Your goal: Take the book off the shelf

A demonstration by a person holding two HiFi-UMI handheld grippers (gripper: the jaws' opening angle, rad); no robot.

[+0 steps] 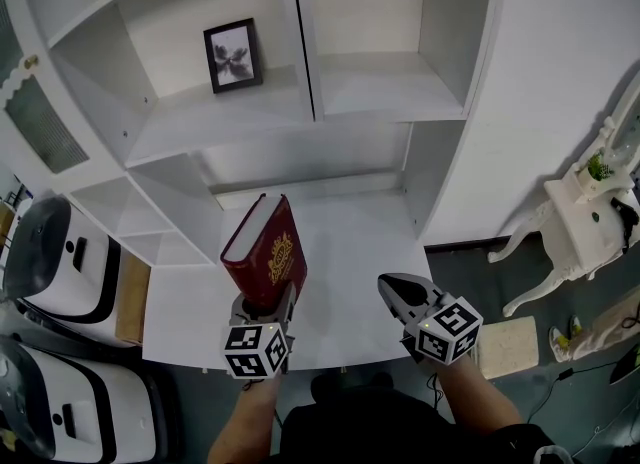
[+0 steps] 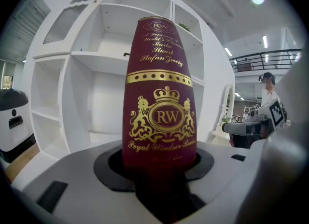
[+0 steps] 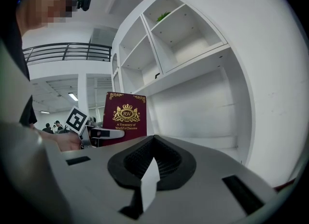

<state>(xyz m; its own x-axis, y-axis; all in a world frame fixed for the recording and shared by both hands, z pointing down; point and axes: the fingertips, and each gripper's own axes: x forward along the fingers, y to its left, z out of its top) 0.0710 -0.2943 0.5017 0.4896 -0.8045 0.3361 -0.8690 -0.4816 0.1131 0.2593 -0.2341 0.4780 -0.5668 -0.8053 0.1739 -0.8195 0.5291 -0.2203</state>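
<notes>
A dark red book (image 1: 266,245) with gold lettering stands upright in front of the white shelf unit (image 1: 220,117), out over the lower ledge. My left gripper (image 1: 263,304) is shut on its bottom edge. In the left gripper view the book's spine (image 2: 159,97) rises straight out from between the jaws of that gripper (image 2: 159,172). To the right and level with it, my right gripper (image 1: 400,292) is shut with nothing in it. The right gripper view shows its closed pads (image 3: 153,158), and the book's cover (image 3: 125,117) off to the left.
A framed picture (image 1: 233,55) leans on the upper left shelf. The other compartments hold nothing I can see. White rounded machines (image 1: 45,252) stand at the left. A white ornate table (image 1: 590,207) and a mat (image 1: 508,344) lie on the floor at the right.
</notes>
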